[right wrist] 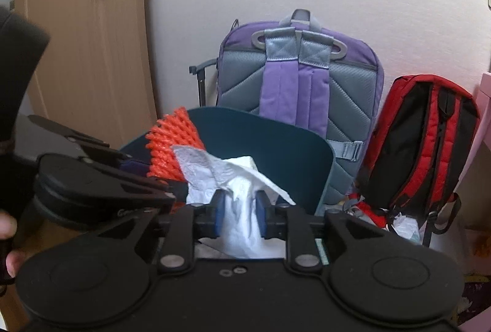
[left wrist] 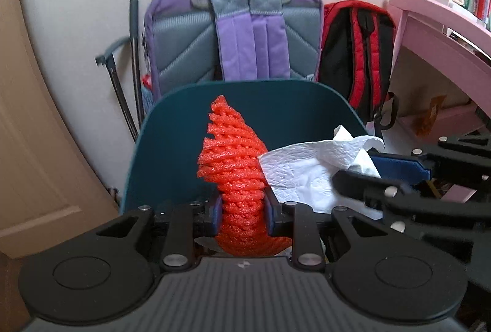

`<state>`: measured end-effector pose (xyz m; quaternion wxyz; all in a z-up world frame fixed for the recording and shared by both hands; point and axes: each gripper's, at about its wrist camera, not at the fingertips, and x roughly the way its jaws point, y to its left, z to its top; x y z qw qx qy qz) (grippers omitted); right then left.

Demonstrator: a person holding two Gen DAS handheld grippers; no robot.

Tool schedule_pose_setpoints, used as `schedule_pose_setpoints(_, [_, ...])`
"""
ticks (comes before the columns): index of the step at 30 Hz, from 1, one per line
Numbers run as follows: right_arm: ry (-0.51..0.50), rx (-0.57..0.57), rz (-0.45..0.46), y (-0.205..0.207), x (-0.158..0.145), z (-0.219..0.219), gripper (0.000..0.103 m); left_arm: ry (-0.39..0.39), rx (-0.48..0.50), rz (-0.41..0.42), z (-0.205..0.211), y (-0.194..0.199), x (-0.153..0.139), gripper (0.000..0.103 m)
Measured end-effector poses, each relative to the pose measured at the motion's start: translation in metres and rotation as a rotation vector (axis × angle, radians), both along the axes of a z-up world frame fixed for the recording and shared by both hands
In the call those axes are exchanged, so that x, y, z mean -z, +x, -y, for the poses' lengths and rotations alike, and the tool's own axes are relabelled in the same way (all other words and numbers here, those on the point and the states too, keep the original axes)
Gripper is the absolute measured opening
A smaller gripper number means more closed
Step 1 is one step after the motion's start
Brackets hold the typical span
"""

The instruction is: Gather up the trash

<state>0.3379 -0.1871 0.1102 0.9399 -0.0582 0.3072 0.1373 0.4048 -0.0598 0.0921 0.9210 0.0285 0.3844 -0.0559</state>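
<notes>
Left tool is clamped on an orange foam fruit net, held over the open teal bin. Right tool has a white paper towel between its blue pads; whether they press it cannot be told. Purple backpack and red-black backpack stand behind the bin.

The teal bin hides both backpacks' lower parts.
</notes>
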Motion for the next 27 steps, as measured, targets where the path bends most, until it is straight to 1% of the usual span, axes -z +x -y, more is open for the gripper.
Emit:
schedule_pose_setpoints(3, [-0.008, 0.005, -0.007, 0.0, 0.005, 0.0, 0.029, -0.016, -0.022, -0.029, -0.002, 0.006, 0.009, 0.029])
schedule_pose_setpoints(5, [-0.016, 0.01, -0.013, 0.0, 0.007, 0.0, 0.032, -0.02, -0.027, -0.042, -0.003, 0.008, 0.014, 0.035])
schedule_pose_setpoints(6, [-0.024, 0.017, -0.012, -0.001, 0.008, 0.0, 0.036, -0.015, -0.036, -0.046, -0.004, 0.009, 0.016, 0.046])
schedule_pose_setpoints(7, [-0.026, 0.022, -0.009, -0.001, 0.008, 0.001, 0.042, -0.005, -0.051, -0.045, -0.005, 0.008, 0.017, 0.06])
schedule_pose_setpoints(9, [-0.012, 0.035, -0.007, -0.004, 0.007, 0.005, 0.045, 0.011, -0.078, -0.027, -0.007, 0.005, 0.017, 0.074])
schedule_pose_setpoints(10, [-0.004, 0.036, -0.011, -0.004, 0.006, 0.007, 0.046, 0.005, -0.075, -0.014, -0.009, 0.002, 0.016, 0.076])
schedule_pose_setpoints(18, [0.054, 0.052, 0.028, -0.026, -0.011, 0.019, 0.053, -0.046, -0.063, 0.035, -0.006, -0.026, -0.004, 0.076])
schedule_pose_setpoints(22, [0.084, 0.048, 0.053, -0.043, -0.022, 0.023, 0.054, -0.066, -0.061, 0.071, -0.003, -0.046, -0.016, 0.08])
schedule_pose_setpoints(26, [0.095, 0.042, 0.077, -0.062, -0.035, 0.024, 0.055, -0.075, -0.045, 0.109, 0.001, -0.069, -0.03, 0.081])
schedule_pose_setpoints(27, [0.097, 0.039, 0.087, -0.068, -0.038, 0.024, 0.055, -0.073, -0.062, 0.125, 0.002, -0.075, -0.033, 0.081])
